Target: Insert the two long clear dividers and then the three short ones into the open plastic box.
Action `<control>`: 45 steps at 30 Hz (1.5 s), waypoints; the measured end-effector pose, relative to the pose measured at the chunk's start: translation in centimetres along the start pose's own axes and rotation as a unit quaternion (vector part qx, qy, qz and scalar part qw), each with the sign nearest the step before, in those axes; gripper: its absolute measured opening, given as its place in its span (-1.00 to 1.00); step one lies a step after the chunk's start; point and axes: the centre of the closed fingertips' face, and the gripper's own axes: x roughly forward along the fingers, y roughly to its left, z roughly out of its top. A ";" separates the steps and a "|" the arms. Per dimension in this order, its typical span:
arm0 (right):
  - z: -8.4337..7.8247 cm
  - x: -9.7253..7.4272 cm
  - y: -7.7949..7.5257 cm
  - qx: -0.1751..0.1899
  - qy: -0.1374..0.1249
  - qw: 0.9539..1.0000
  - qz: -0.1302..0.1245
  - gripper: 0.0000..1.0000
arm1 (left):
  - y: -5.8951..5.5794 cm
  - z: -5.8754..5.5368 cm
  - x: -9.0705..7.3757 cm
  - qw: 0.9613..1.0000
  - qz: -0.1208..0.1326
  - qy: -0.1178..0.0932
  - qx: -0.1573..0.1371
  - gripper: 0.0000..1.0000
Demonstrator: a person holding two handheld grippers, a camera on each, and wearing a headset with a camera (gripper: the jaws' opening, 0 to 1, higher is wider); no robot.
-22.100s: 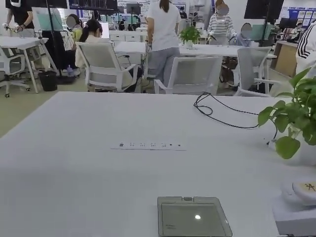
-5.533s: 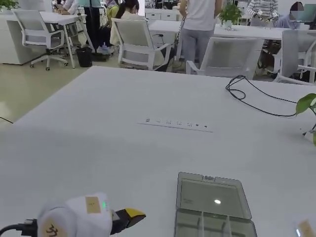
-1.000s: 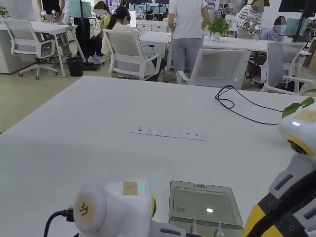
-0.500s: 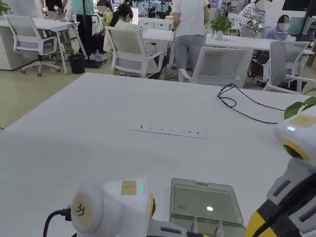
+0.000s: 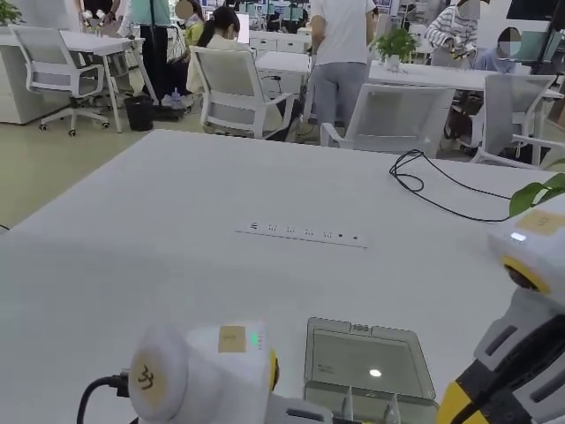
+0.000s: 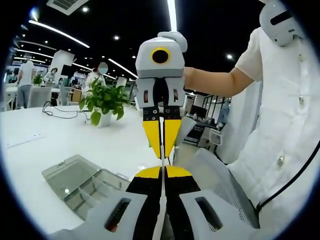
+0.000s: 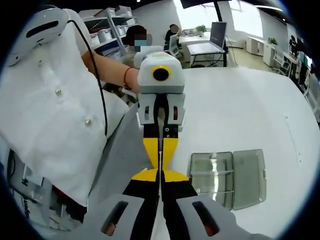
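The clear plastic box (image 5: pixel 371 408) lies at the near table edge with its lid (image 5: pixel 369 358) folded back flat. Clear dividers (image 5: pixel 349 406) stand upright inside it. The left gripper view shows the box (image 6: pixel 100 190) split into compartments, and the right gripper view shows the same in the box (image 7: pixel 212 177). My left gripper (image 6: pixel 163 170) and right gripper (image 6: pixel 162 154) meet tip to tip above the table edge, both shut. The right gripper view shows the same meeting of right gripper (image 7: pixel 160 174) and left gripper (image 7: pixel 159 164). Nothing shows between either pair of jaws.
A power strip (image 5: pixel 305 234) is set into the middle of the white table (image 5: pixel 177 230). A black cable (image 5: pixel 433 190) and a potted plant (image 5: pixel 538 190) are at the far right. Chairs and people stand beyond the table. My white shirt (image 7: pixel 55 100) is close behind the grippers.
Over the last second both grippers stay almost where they were, the right one a little lower. 5.5 s ago only one gripper showed, low at the left; the box has not moved.
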 end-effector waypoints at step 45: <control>1.3 -0.2 -2.7 0.003 -0.023 0.997 -0.068 -0.94 | 3.9 -3.3 -5.1 0.992 0.112 0.053 0.030 0.34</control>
